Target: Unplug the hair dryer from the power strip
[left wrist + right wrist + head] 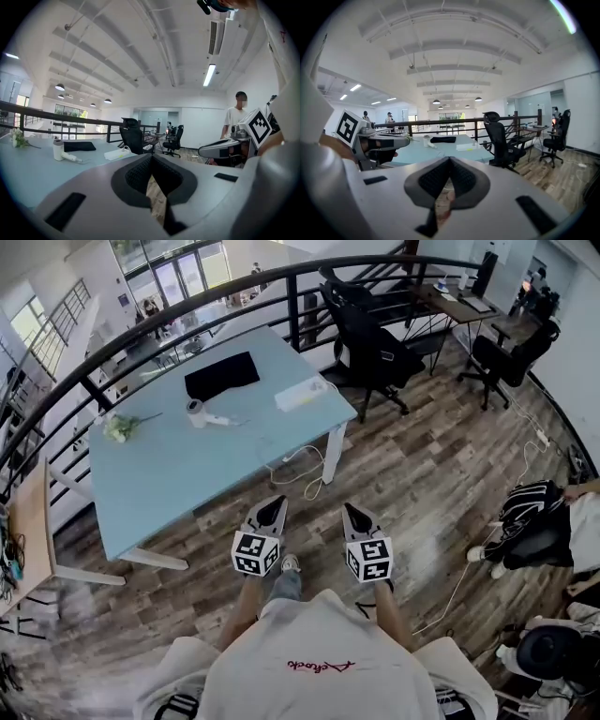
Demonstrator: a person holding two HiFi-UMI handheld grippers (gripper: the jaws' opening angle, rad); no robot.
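Both grippers are hanging out front over the wood floor (427, 465), short of the table: left gripper (272, 506) and right gripper (355, 511) are side by side, both with jaws fully together and gripping nothing.

Hair dryer (197, 412) is sitting well ahead on the light blue table (178, 486). It's white and compact, with a short round body and the handle sticking out sideways onto the tabletop.

Power strip (301, 393) is lying near the table's far right corner, white, apart from the dryer. Can't tell whether the plug is seated. White cord (306, 468) is dangling off the table edge to the floor.

Black cloth (222, 374) is lying behind the dryer, flowers (120, 427) to its left. Black office chair (372, 348) is standing beyond the corner, and a curved black railing (141, 337) is running behind the table.
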